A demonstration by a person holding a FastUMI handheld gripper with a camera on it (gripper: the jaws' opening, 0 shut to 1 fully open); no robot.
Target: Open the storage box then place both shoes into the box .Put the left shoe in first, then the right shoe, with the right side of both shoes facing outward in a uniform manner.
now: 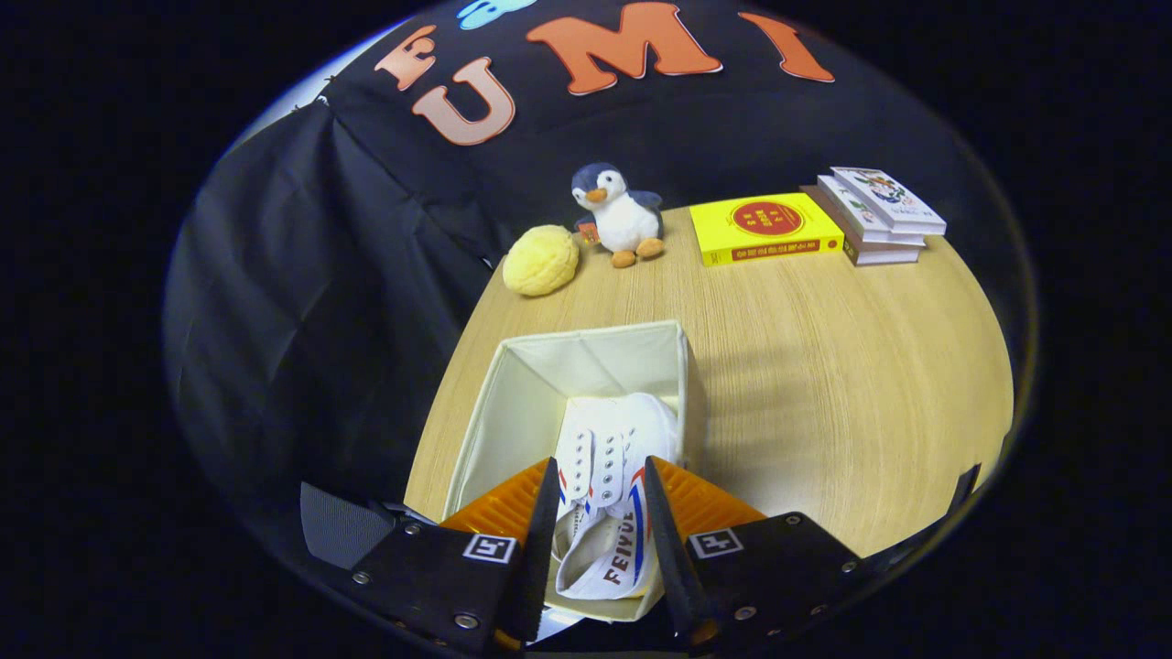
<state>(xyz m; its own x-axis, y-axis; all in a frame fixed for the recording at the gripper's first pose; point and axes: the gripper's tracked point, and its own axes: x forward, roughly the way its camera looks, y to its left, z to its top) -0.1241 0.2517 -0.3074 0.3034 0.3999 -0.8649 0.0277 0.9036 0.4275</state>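
Note:
An open cream fabric storage box [549,366] stands on the wooden table, just ahead of my fingers. A white canvas shoe [609,458] with red and blue side stripes lies inside it, toe pointing away from me, pressed toward the box's right wall. My gripper [600,471] hovers over the near end of the box, its fingers on either side of the shoe's laced upper and heel. There is a slight gap on each side, so I cannot tell whether the pads press on the shoe. The box's left half shows bare lining.
Beyond the box, at the table's far edge, sit a yellow round plush bun [540,261], a penguin plush [618,215], a yellow book [765,229] and a stack of books [879,215]. Bare tabletop [842,384] spreads to the right of the box.

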